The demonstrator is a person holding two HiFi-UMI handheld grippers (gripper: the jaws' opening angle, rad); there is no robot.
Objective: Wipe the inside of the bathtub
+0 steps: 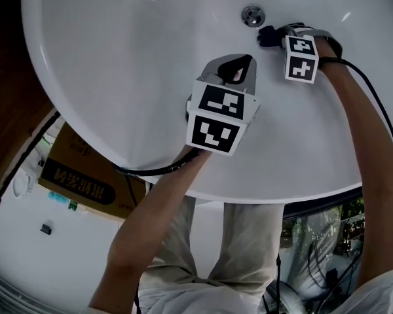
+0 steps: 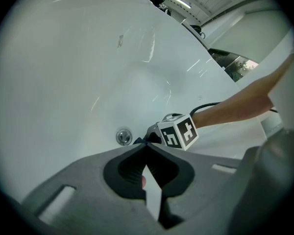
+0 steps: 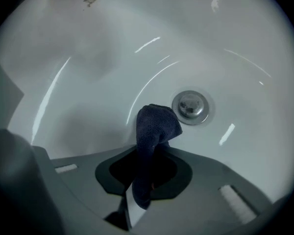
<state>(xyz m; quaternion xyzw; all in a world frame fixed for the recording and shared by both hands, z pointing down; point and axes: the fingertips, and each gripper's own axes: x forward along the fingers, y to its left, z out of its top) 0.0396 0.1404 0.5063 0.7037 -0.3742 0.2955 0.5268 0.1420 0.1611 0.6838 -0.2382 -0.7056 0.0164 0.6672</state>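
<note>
The white bathtub curves below me, with its chrome drain at the far side. My right gripper reaches down beside the drain and is shut on a dark blue cloth. In the right gripper view the cloth's folded end rests on the tub floor just left of the drain. My left gripper hovers over the tub's near wall, nearer to me. In the left gripper view its jaws meet with nothing between them, and they point toward the drain and the right gripper's marker cube.
A brown cardboard box lies on the floor left of the tub. A black cable hangs over the tub's near rim, and another runs along the right forearm. The person's legs stand against that rim.
</note>
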